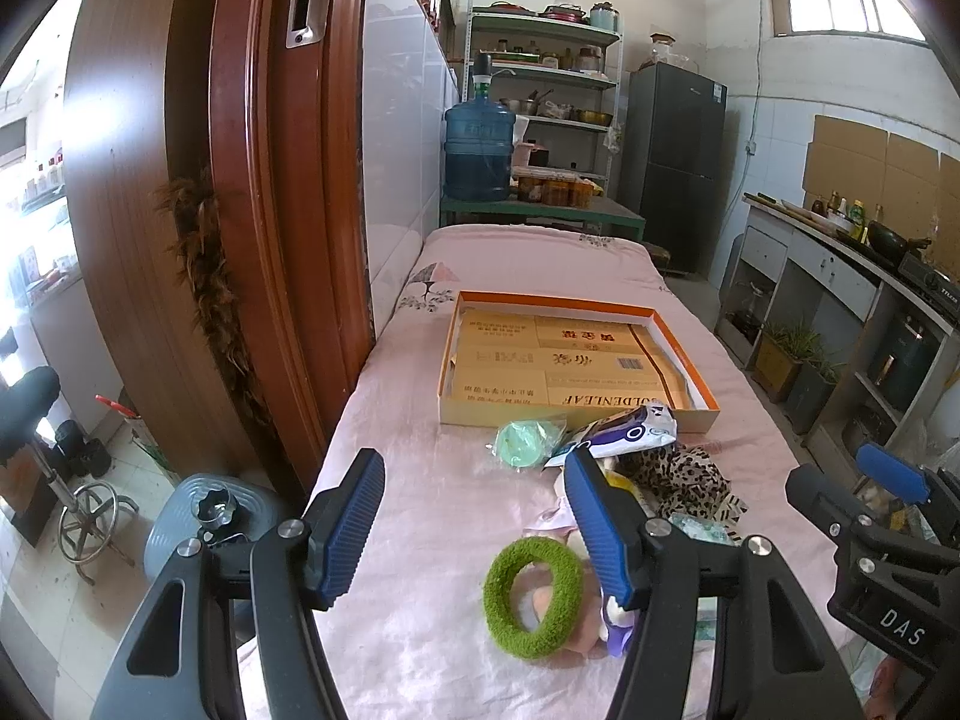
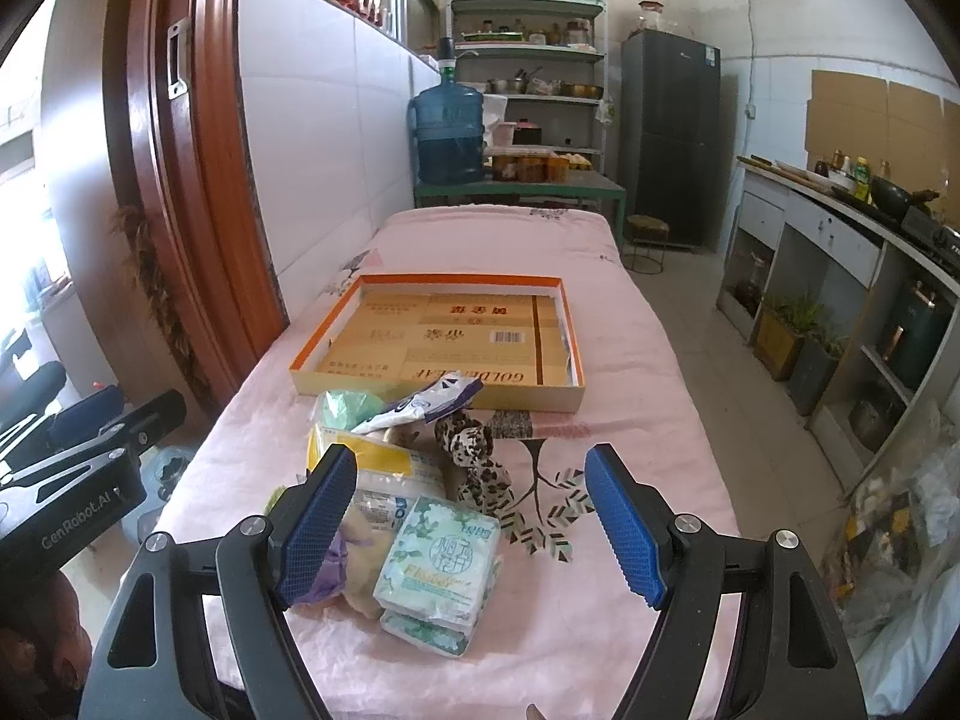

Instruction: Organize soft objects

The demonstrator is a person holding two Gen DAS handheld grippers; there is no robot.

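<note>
A heap of soft things lies on the pink cloth [image 2: 630, 372] of the table, near its front edge: a fuzzy green ring [image 1: 533, 595] resting flat over a pale plush toy [image 1: 585, 624], a leopard-print cloth [image 2: 474, 456] bunched in the middle, a stack of mint-and-white tissue packs [image 2: 441, 564], a yellow packet [image 2: 384, 459], a white and purple pouch [image 1: 624, 429] and a round mint-green item in clear wrap [image 1: 523, 439]. Just behind the heap sits a shallow orange-rimmed box [image 1: 690, 360], open-topped and lined with flattened tan carton; the pouch and the wrapped round item touch its near wall. The pouch's long axis runs slantwise, its far end pointing toward the box. The left gripper [image 1: 474, 516] hangs above the ring with jaws wide apart and nothing between them. The right gripper [image 2: 471, 525] hovers over the tissue packs, jaws likewise spread and holding nothing. A wooden door frame [image 1: 282, 210] borders the table's left side.
</note>
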